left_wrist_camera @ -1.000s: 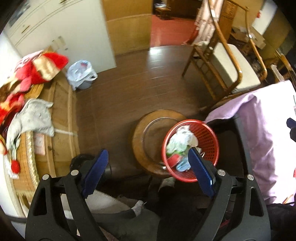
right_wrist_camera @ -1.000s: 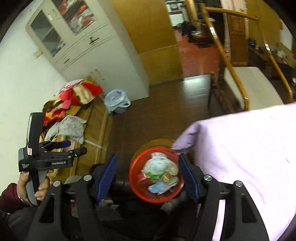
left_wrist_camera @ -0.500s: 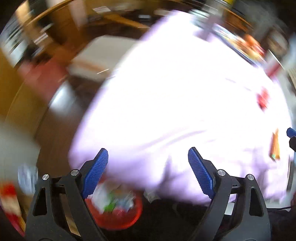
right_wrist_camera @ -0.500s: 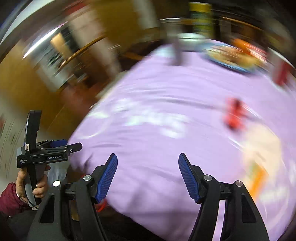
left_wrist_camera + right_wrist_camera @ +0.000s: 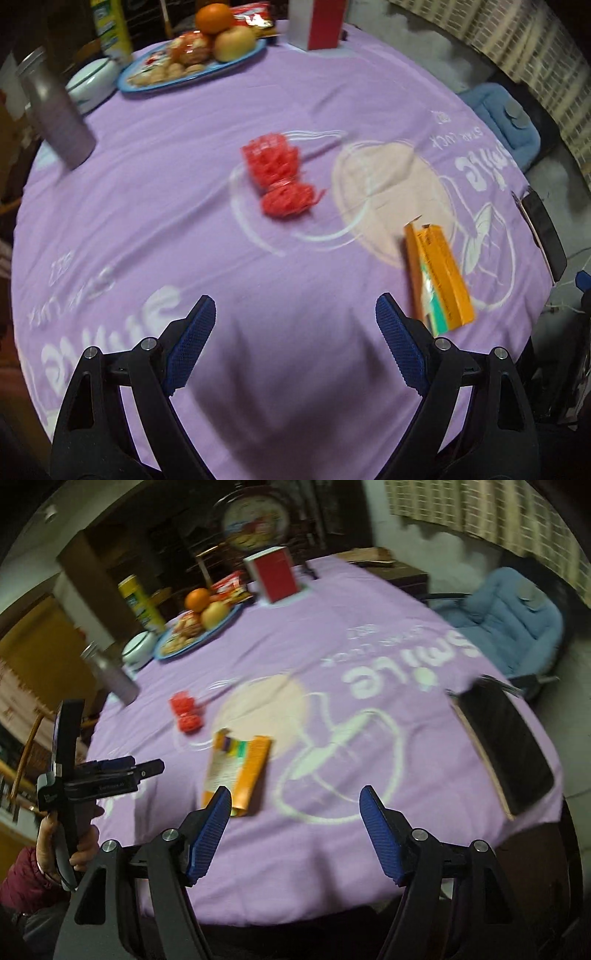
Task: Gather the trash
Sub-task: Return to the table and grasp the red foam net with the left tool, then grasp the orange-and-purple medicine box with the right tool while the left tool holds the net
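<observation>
Both grippers hang spread and empty over the desk's near edge. The orange packet point(image 5: 238, 771) lies just ahead of the right gripper point(image 5: 295, 834), long axis running away; the red wrapper point(image 5: 277, 181) sits farther, ahead of the left gripper point(image 5: 295, 354).

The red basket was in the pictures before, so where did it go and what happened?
Both grippers swung up from the floor to the tabletop, so the basket dropped out of view. Now the left gripper and right gripper face the purple tablecloth, with an orange box and red crumpled trash lying on it. Nothing was grabbed or let go. Both grippers stayed open and empty.
</observation>
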A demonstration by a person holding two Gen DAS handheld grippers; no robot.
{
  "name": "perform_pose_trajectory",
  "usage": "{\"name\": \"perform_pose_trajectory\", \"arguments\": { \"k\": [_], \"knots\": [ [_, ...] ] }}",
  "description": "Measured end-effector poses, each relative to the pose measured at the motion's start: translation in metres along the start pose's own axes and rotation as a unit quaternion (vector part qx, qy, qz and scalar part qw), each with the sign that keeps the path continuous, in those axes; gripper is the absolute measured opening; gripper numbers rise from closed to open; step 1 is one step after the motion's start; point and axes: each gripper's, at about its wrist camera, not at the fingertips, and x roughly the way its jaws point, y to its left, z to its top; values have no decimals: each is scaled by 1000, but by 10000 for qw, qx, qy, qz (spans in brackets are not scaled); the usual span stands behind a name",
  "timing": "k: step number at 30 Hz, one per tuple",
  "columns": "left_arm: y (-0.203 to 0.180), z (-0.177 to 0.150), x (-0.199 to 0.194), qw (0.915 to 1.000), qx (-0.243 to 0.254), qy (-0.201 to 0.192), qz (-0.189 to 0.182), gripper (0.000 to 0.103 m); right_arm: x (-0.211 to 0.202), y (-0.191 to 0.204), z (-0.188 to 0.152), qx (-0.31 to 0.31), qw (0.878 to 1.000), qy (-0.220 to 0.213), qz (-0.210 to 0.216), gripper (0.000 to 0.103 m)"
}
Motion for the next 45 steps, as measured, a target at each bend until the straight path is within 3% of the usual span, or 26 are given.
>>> {"name": "perform_pose_trajectory", "arguments": {
  "k": [4,13,22,23,25,26,27,33,40,45],
  "knots": [
    [-4,24,25,10000,-4,81,-21,86,-3,-12,-1,49,9996,-25,-266,71],
    [21,64,58,9973,-709,170,27,86,-3,-35,-3,40,9975,143,-684,71],
    [31,82,79,9942,-1035,244,160,86,3,-46,0,53,9974,315,-647,72],
    [32,82,79,9940,-1066,194,139,84,4,-46,0,25,9975,340,-626,72],
    [31,81,74,9947,-1028,69,-13,57,6,-44,1,-17,9977,362,-579,72],
    [30,79,69,9949,-988,31,-203,39,8,-43,3,-44,9980,364,-523,72],
    [30,77,63,9947,-982,-11,-293,38,9,-41,5,-56,9982,361,-472,72],
    [35,48,3,9941,-974,-464,-142,37,27,-20,22,-229,9988,431,81,72],
    [69,-7,-37,9878,-1452,-481,303,37,81,24,32,-478,9890,1119,839,72],
    [98,-51,-63,9799,-1857,-414,598,37,113,47,25,-529,9819,1512,1011,72]
  ]
}}
